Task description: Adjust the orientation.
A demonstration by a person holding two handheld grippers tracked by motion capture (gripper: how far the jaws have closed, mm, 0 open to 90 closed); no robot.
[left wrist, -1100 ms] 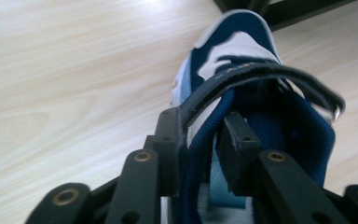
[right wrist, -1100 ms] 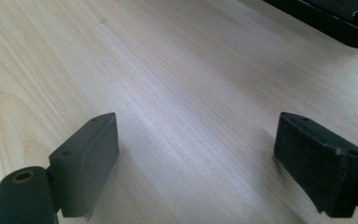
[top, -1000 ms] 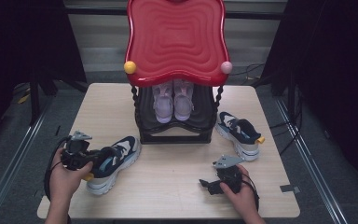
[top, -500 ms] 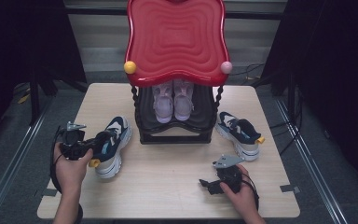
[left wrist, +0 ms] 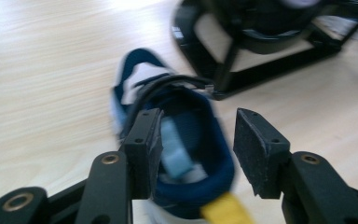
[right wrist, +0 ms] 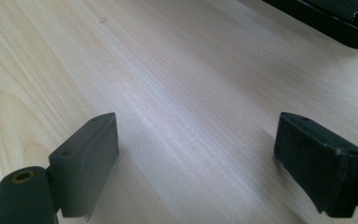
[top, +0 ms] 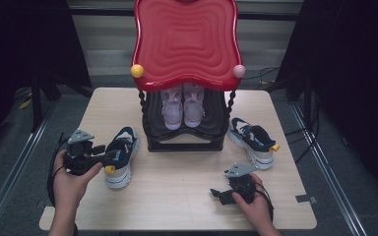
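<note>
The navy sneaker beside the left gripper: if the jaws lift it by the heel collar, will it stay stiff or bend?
The navy sneaker probably feels light. Its padded collar looks soft, so it may squash. Its thick white sole should keep it from flopping.

glossy red plastic top (top: 187, 42), matt pale wood table (top: 177, 187), cloth sneaker (top: 120, 157).

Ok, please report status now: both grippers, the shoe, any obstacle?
Left gripper jaws just opening, astride heel of blue shoe, pads off. Right gripper open, nothing between. Black rack close ahead of shoe toe.
</note>
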